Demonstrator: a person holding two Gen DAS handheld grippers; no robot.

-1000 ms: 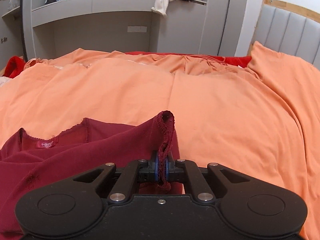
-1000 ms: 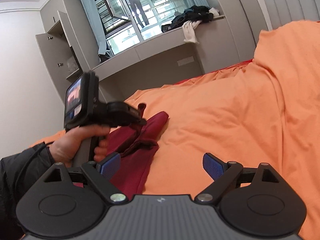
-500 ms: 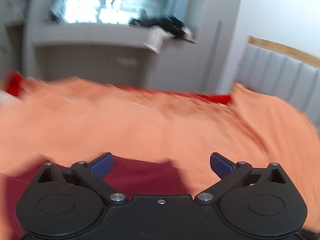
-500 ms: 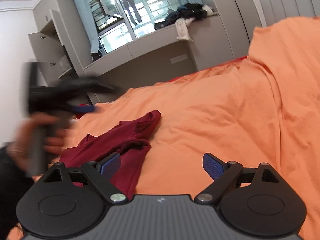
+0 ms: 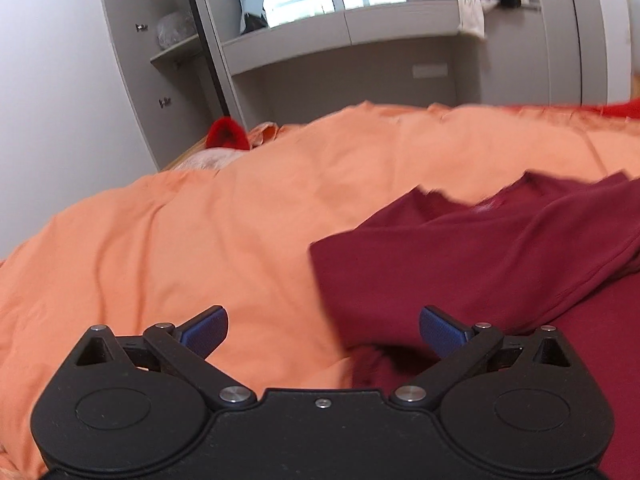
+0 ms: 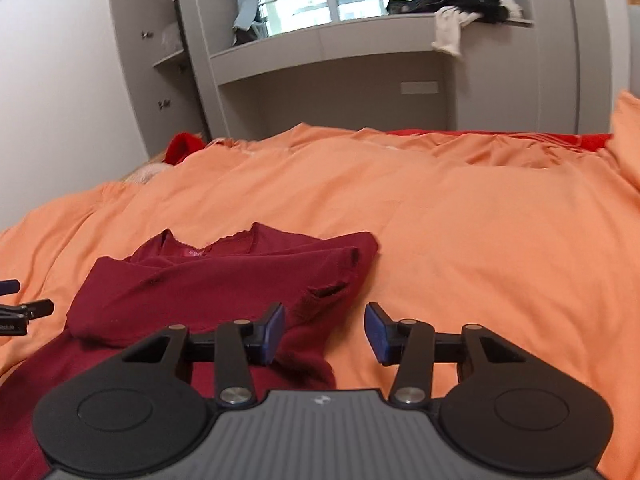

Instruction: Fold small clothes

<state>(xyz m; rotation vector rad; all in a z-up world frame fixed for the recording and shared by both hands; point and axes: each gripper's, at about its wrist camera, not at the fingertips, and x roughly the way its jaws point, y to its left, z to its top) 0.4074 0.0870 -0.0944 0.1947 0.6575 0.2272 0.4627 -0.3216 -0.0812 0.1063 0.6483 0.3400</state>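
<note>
Having released the maroon top [image 6: 224, 280], the left gripper [image 5: 323, 326] now gapes empty.

Released sleeve — left gripper [image 5: 323, 330] now spread wide and empty, swung off to left edge of maroon top [image 6: 224, 276]. Sleeve now laid across body, no longer lifted. Right gripper [image 6: 325, 334] narrowed to half-gap — lowered over top's right edge.

Left gripper [image 5: 323, 330] spread wide, holding nothing; right gripper [image 6: 325, 334] parted more narrowly, also holding nothing, both pointing forward, low.
</note>
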